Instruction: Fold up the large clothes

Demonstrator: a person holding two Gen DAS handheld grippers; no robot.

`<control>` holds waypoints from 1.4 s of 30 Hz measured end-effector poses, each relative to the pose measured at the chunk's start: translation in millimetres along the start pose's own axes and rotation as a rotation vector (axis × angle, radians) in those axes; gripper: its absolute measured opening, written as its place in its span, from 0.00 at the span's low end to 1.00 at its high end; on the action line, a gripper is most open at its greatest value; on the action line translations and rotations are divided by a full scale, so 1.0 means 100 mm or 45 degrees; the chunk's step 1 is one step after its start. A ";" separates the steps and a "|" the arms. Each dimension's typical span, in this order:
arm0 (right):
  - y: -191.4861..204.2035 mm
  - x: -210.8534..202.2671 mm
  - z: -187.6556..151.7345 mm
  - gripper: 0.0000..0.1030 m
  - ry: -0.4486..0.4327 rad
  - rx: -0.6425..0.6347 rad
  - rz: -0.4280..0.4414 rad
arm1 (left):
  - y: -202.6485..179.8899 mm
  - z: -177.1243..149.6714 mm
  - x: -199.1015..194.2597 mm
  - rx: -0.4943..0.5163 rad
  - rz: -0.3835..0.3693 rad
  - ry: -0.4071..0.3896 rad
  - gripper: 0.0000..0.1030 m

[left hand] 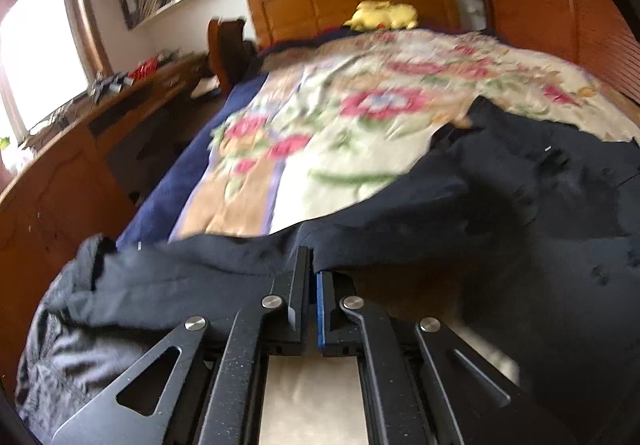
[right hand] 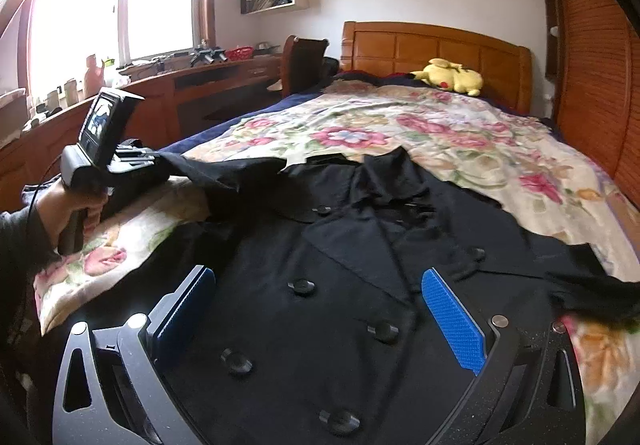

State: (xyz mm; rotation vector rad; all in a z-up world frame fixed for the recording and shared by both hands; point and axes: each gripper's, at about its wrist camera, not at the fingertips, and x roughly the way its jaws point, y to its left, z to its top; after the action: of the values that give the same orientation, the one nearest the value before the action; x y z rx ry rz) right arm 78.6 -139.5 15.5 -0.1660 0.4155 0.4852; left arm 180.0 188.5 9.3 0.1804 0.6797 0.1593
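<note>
Now the black coat (right hand: 340,285) lies spread front-up on the flowered bedspread (right hand: 460,141), buttons showing. At its left side the left gripper (left hand: 312,265) has its jaws pressed together on the coat's edge, lifting a sleeve off the bed (seen from the right wrist too). Over the coat's front the right gripper (right hand: 320,309) hovers, jaws spread wide, nothing between them.

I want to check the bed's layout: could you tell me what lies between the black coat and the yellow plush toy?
Only floral bedspread lies between black coat and yellow plush toy, seen in the right wrist view.
</note>
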 end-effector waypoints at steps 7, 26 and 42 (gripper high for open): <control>-0.27 -0.34 -0.11 1.00 -0.030 0.063 -0.069 | -0.52 0.34 -0.36 0.070 -0.123 -0.104 0.02; -0.34 -0.39 -0.18 1.00 0.019 0.042 -0.067 | -1.26 -0.13 -0.79 0.188 -0.282 -0.049 0.40; -0.19 -0.31 -0.15 1.00 0.042 -0.029 -0.044 | -0.30 -0.69 -0.44 0.030 -0.119 0.065 0.77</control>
State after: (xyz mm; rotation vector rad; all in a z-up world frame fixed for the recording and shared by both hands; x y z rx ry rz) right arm 57.5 -172.4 16.2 -0.2032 0.4388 0.4539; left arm 104.8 158.7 -23.3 0.1676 0.7398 0.0668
